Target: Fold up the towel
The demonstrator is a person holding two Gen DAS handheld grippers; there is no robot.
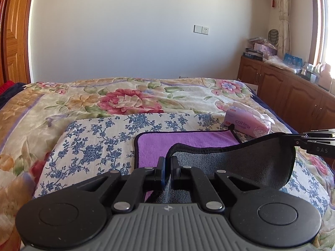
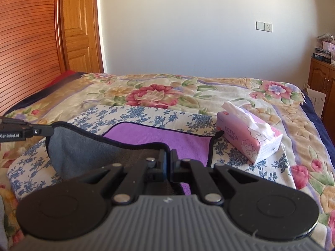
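Note:
A towel, purple on top [image 1: 184,144] and grey underneath [image 1: 240,161], with black edging, lies on a blue-flowered cloth [image 1: 94,142] on the bed. My left gripper [image 1: 167,161] is shut on the towel's near left corner and my right gripper [image 2: 168,153] is shut on the near right corner. Both hold the near edge lifted above the bed, so the grey underside hangs between them. The right gripper shows at the right edge of the left wrist view [image 1: 297,141]; the left gripper shows at the left edge of the right wrist view [image 2: 51,130]. The towel's far half [image 2: 159,138] lies flat.
A pink tissue pack [image 2: 249,138] lies on the bed just right of the towel's far corner. A floral quilt [image 1: 129,98] covers the bed. A wooden cabinet [image 1: 293,96] with clutter stands along the right wall, a wooden door [image 2: 79,25] at the left.

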